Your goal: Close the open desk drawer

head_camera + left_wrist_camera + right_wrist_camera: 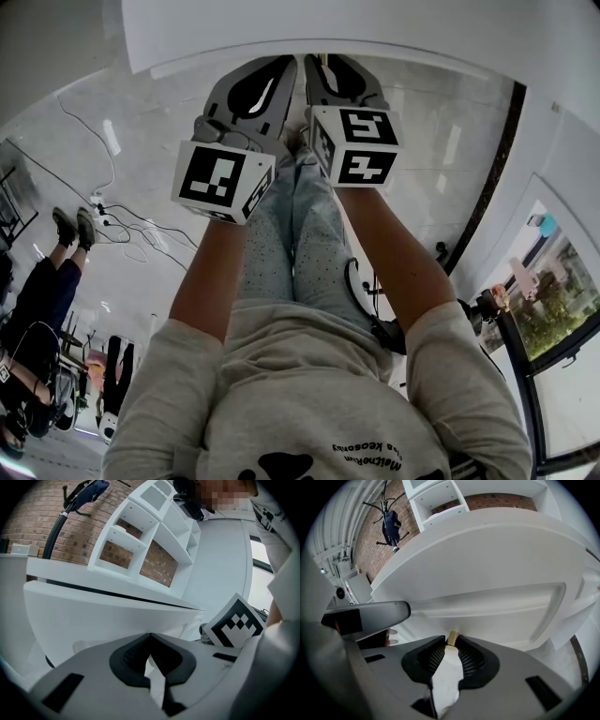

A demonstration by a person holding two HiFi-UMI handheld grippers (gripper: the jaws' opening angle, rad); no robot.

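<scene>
- Since the white desk point(497, 541) stands fixed straight ahead of the person, the push should run level and square into it, not downward along the tilt of the grippers.
- Its drawer point(497, 609) shows as the broad white front with a sunken panel just under the desk top, right in front of both grippers. No view makes plain how far it stands out, so I would push until the front meets the frame and stops.
- The right gripper point(451, 645) has its jaws part-way closed, and the pads look to be pinching the knob from both sides. That grip should do the steering, with the force going straight along the stem so the drawer does not skew.
- The left gripper point(150, 637) has its jaw tips together with nothing between them, close before the drawer front and beside the right one. Its blunt nose could, I judge, press flat on the panel to share the load.
- The small tan knob point(453, 638) is slim, so a hard sideways pull may slip the pads off it.
</scene>
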